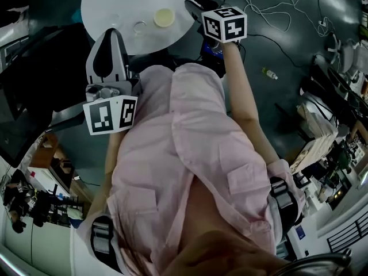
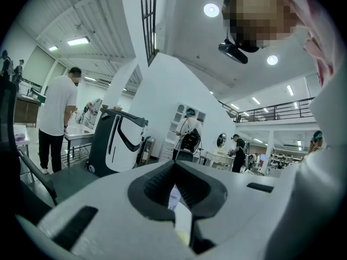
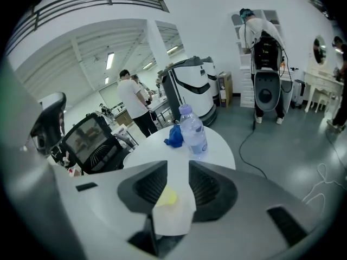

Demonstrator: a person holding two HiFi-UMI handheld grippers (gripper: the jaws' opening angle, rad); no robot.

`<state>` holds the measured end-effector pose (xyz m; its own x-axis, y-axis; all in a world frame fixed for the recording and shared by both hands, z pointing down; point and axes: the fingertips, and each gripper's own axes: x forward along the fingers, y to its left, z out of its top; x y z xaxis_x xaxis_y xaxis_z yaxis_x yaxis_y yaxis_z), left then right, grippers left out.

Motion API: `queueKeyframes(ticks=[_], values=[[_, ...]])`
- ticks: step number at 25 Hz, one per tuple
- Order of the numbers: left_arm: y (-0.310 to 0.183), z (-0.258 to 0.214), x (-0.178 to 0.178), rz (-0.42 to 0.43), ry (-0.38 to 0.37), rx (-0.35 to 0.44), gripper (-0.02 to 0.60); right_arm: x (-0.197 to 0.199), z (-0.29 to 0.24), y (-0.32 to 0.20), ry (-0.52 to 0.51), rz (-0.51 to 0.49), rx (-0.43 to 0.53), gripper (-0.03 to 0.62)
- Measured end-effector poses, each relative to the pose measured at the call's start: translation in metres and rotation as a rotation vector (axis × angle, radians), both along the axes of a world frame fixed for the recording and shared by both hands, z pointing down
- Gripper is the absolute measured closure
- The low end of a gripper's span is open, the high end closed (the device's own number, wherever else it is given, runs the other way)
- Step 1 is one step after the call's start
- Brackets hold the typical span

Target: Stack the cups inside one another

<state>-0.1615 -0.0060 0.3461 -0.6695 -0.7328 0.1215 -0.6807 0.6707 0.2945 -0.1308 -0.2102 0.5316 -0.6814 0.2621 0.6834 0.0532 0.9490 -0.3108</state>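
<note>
Stacking looks unstarted: yellow cup (image 1: pixel 164 17), clear cup (image 1: pixel 140 26) at its 8 o'clock, unnested; right gripper (image 1: pixel 194 6) fingers released, left gripper (image 1: pixel 109 38) fingers clenched empty

View along the right gripper (image 3: pixel 177 172), whose two dark ribbed jaws stand apart with nothing pressed between them. Through the gap shows a round white table (image 3: pixel 219 145) and, low in the gap, a small yellow object (image 3: pixel 167 197) touched by neither jaw. Further back on the table stands a clear water bottle (image 3: pixel 192 129), upright, with a crumpled blue cloth (image 3: pixel 174 136) just beside it. A black office chair (image 3: pixel 89 140) is at left. Behind the table, a person in a white shirt (image 3: pixel 133 102) stands near a white-and-black machine (image 3: pixel 192 88).
</note>
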Motion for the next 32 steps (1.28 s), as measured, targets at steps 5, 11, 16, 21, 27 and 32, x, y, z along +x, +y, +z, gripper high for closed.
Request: queueKeyframes(ticks=[5,11,16,21,27,32], values=[[0.003,-0.001,-0.003,-0.029,0.002,-0.006,0.566,-0.009,0.021,0.02,0.047,-0.056,-0.014,0.482],[0.008,-0.001,-0.006,-0.044,0.011,-0.018,0.566,-0.008,0.058,0.037,0.146,-0.108,-0.01,0.477],[0.014,-0.001,-0.006,-0.056,0.017,-0.028,0.566,-0.003,0.079,0.047,0.202,-0.125,-0.015,0.476],[0.02,-0.003,-0.006,-0.06,0.012,-0.026,0.566,-0.001,0.094,0.051,0.253,-0.13,0.008,0.474],[0.028,-0.001,-0.006,-0.074,0.01,-0.024,0.566,-0.001,0.116,0.057,0.33,-0.159,0.021,0.474],[0.029,-0.001,-0.007,-0.074,0.011,-0.019,0.566,-0.001,0.129,0.059,0.384,-0.153,0.036,0.502]])
